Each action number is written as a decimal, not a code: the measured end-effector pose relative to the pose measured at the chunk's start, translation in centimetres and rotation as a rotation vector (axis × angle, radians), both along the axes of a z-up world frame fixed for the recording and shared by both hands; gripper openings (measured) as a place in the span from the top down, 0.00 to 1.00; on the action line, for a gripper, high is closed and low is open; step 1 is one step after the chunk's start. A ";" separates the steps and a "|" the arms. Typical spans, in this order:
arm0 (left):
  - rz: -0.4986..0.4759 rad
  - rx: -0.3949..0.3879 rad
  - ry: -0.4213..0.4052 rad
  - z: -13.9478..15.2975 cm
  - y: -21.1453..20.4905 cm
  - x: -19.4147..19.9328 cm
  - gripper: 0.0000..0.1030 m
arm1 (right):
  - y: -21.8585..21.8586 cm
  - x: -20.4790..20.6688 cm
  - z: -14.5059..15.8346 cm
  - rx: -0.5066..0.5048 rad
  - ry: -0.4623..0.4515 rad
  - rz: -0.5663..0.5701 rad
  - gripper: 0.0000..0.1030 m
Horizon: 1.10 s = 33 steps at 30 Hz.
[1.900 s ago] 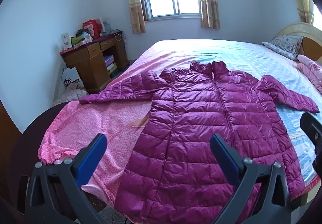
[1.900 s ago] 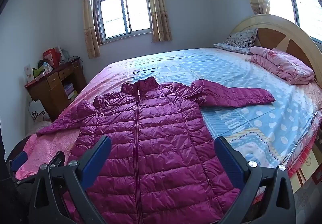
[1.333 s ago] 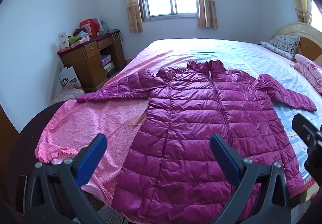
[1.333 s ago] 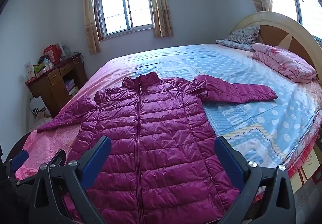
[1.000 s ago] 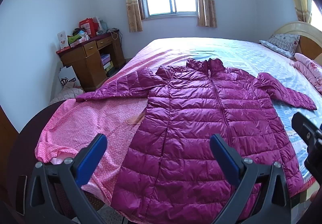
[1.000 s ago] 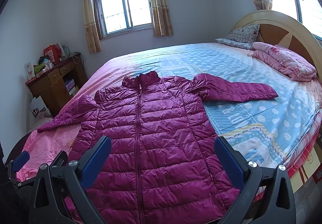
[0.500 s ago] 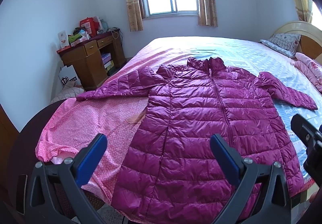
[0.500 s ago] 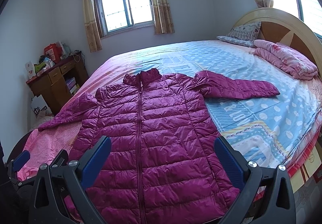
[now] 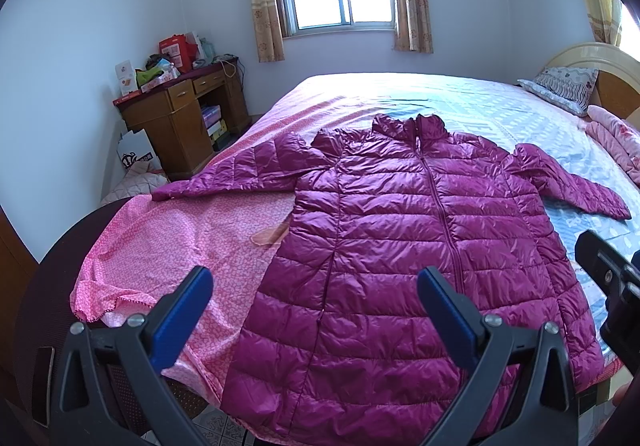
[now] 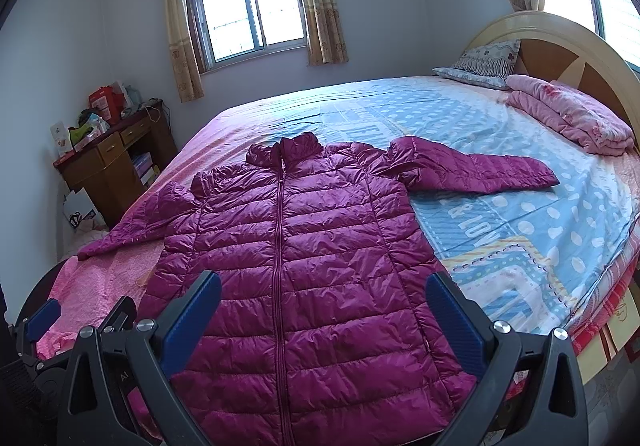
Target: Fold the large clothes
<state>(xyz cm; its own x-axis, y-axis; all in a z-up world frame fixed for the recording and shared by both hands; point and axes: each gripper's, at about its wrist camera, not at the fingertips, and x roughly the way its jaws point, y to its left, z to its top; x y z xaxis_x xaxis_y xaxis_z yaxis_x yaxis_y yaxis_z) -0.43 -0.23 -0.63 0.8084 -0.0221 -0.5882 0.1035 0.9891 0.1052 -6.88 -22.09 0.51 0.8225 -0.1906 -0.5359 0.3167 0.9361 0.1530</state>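
Note:
A long magenta quilted jacket (image 9: pixel 400 238) lies flat on the bed, front up, zipped, collar toward the window, both sleeves spread out sideways. It also shows in the right wrist view (image 10: pixel 296 246). My left gripper (image 9: pixel 314 310) is open and empty, held above the jacket's hem on its left half. My right gripper (image 10: pixel 322 310) is open and empty above the hem near the zip. The left gripper also shows at the lower left of the right wrist view (image 10: pixel 44 316).
The bed (image 10: pixel 520 213) has a blue and pink patterned sheet and a wooden headboard (image 10: pixel 560 53) at the right. A folded pink blanket (image 10: pixel 568 117) and a pillow (image 10: pixel 480 63) lie by it. A cluttered wooden desk (image 9: pixel 180 121) stands at the left wall.
Both grippers stay open and have shifted only slightly toward the jacket. The jacket has not moved.

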 end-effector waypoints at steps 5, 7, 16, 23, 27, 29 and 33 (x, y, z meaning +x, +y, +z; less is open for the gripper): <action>0.001 -0.001 0.000 0.0 0.0 0.0 0.00 | -0.1 0.0 0.0 0.000 0.000 -0.001 0.01; 0.001 0.000 0.000 0.0 0.0 0.0 0.00 | 0.0 0.0 0.0 0.000 0.000 -0.001 0.01; 0.002 -0.001 0.002 0.0 0.0 0.0 0.00 | 0.1 0.0 -0.3 0.003 0.002 -0.004 0.01; 0.004 0.006 0.020 -0.8 -0.3 1.0 0.00 | -0.6 0.3 -0.9 0.020 0.014 -0.011 0.01; 0.000 0.012 0.037 -1.3 -1.2 2.4 0.00 | -2.5 1.1 -1.3 0.043 0.029 -0.035 0.01; -0.007 0.011 0.047 -1.7 -1.5 3.1 0.00 | -3.4 1.5 -1.5 0.056 0.036 -0.046 0.01; -0.024 0.004 0.071 -2.2 -2.2 4.9 0.00 | -5.6 2.6 -2.0 0.085 0.043 -0.057 0.01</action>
